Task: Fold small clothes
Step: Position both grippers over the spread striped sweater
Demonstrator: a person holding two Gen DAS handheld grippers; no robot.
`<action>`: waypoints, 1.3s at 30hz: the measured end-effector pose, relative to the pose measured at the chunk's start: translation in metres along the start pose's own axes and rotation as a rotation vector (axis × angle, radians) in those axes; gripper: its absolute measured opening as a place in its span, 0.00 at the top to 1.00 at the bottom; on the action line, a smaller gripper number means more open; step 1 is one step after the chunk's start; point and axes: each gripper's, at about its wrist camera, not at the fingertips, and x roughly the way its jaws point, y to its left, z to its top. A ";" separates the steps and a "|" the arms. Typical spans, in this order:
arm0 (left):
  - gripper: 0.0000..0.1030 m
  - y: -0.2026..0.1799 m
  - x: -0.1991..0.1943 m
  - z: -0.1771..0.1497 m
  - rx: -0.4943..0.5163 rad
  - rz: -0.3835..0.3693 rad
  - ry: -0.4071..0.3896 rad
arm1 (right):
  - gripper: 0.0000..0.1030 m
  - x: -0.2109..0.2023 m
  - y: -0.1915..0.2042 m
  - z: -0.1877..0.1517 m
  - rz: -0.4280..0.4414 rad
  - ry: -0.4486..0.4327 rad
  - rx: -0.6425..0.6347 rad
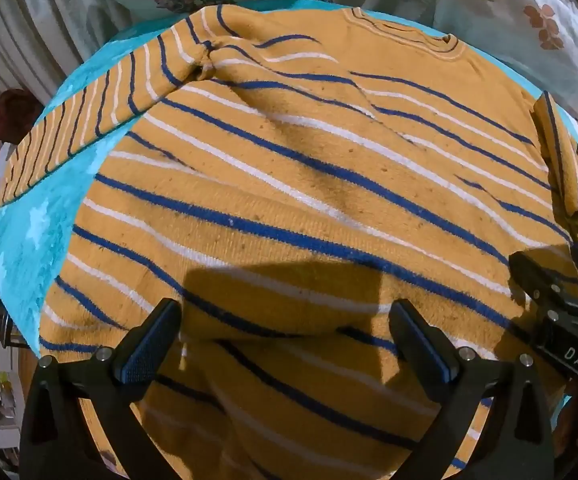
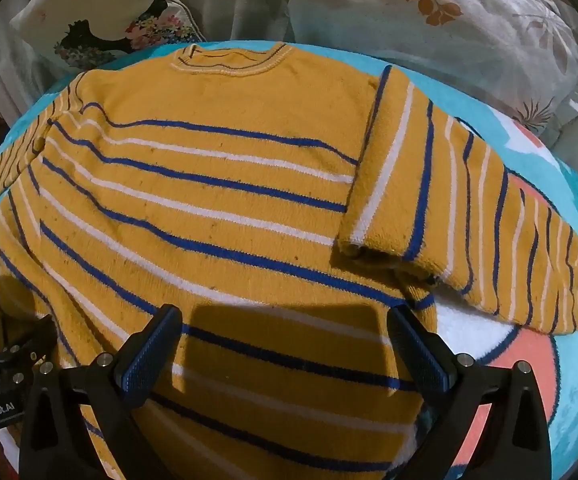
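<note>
Hovering spread and empty over the sweater [image 1: 289,184], both claws, left claw [image 1: 285,344] and right claw [image 2: 285,344], should pinch its soft, limp hem.

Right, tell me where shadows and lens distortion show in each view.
Left wrist view: a hard-edged shadow falls on the striped sweater between the open jaws of the left gripper; the fisheye bows its stripes and darkens the corners. Right wrist view: a similar shadow block lies between the right gripper jaws; the turquoise blanket curves round.

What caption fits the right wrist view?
Open right gripper above mustard-yellow knitted sweater with blue and white stripes, on turquoise blanket.
</note>
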 end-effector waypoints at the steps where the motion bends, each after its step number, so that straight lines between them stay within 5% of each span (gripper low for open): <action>1: 0.00 -0.002 0.000 0.001 -0.001 0.004 0.000 | 0.00 0.000 -0.001 -0.001 0.000 -0.003 0.000; 7: 0.00 -0.006 -0.003 0.009 0.007 -0.008 0.006 | 0.00 0.004 0.004 0.008 -0.010 0.037 0.008; 14: 0.00 -0.003 -0.037 0.001 0.025 0.005 -0.121 | 0.00 0.009 0.000 0.015 0.001 0.036 -0.001; 19: 0.00 -0.002 -0.062 -0.007 0.011 0.030 -0.194 | 0.00 0.017 -0.002 0.023 0.024 0.128 -0.030; 25: 0.00 -0.008 -0.104 -0.003 -0.022 0.130 -0.393 | 0.12 0.006 -0.024 0.028 0.072 0.179 0.062; 29: 0.00 -0.010 -0.132 -0.006 -0.020 0.143 -0.514 | 0.17 -0.007 -0.032 0.019 0.098 0.099 0.089; 32: 0.00 -0.013 -0.139 -0.003 -0.023 0.102 -0.510 | 0.17 -0.022 -0.031 0.010 0.118 0.057 0.068; 33: 0.00 -0.014 -0.137 -0.002 -0.024 0.097 -0.487 | 0.17 -0.025 -0.029 0.005 0.062 0.049 0.036; 39: 0.00 -0.014 -0.122 -0.010 -0.003 0.037 -0.363 | 0.17 -0.049 -0.033 -0.015 0.106 -0.020 0.006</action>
